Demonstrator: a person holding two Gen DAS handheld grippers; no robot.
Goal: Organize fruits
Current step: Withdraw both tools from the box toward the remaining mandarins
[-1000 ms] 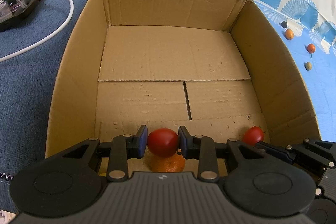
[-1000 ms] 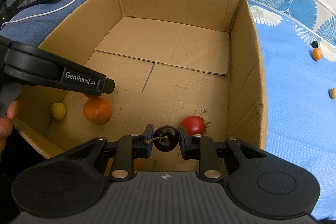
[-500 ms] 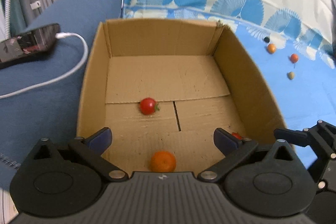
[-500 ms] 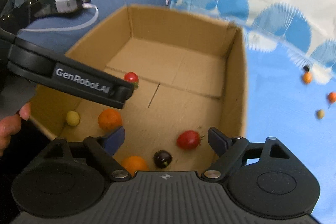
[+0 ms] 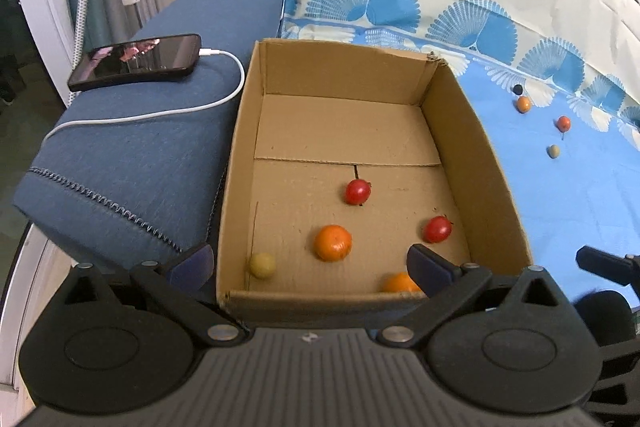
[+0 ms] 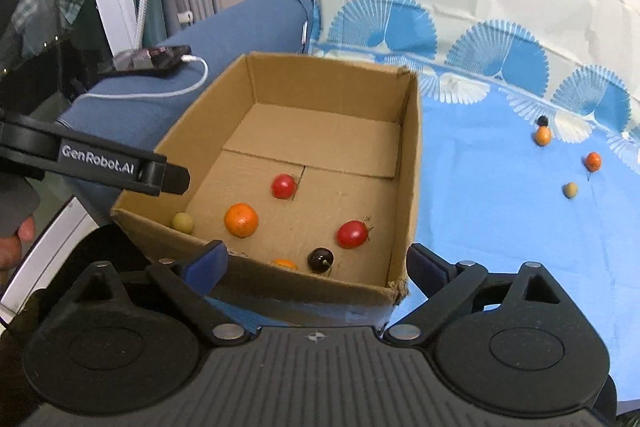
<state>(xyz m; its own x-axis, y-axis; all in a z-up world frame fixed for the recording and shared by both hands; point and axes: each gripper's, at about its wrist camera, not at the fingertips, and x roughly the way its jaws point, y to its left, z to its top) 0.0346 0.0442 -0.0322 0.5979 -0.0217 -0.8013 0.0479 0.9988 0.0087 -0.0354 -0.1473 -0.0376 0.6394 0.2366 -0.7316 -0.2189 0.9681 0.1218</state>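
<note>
Six fruits are already lying in the cardboard box (image 6: pixel 404 163): a small red tomato (image 6: pixel 284 186) near the middle of the floor, an orange (image 6: pixel 241 219), a pale green fruit (image 6: pixel 183 222) by the near left corner, a larger red tomato (image 6: pixel 351 233) toward the right wall, a dark cherry (image 6: pixel 320 260), and a second orange fruit (image 6: pixel 285 263) half hidden behind the near wall. Four small fruits are still waiting on the blue cloth (image 6: pixel 500 227), well apart from the box, toward its far right edge: a dark one (image 6: pixel 542 121) touching an orange one (image 6: pixel 542 135), a red-orange one (image 6: pixel 593 160) and a pale one (image 6: pixel 570 189). By my judgement, the job is somewhat past halfway.

The left gripper (image 5: pixel 310 261) is hovering over the near wall of the box, tilted downward, jaws spread wide and gripping nothing. The right gripper (image 6: pixel 318 261) is hanging above the near right corner, likewise angled down; its jaws have just been opening, with nothing between them. A fingertip (image 6: pixel 18 239) is showing at the left edge.
</note>
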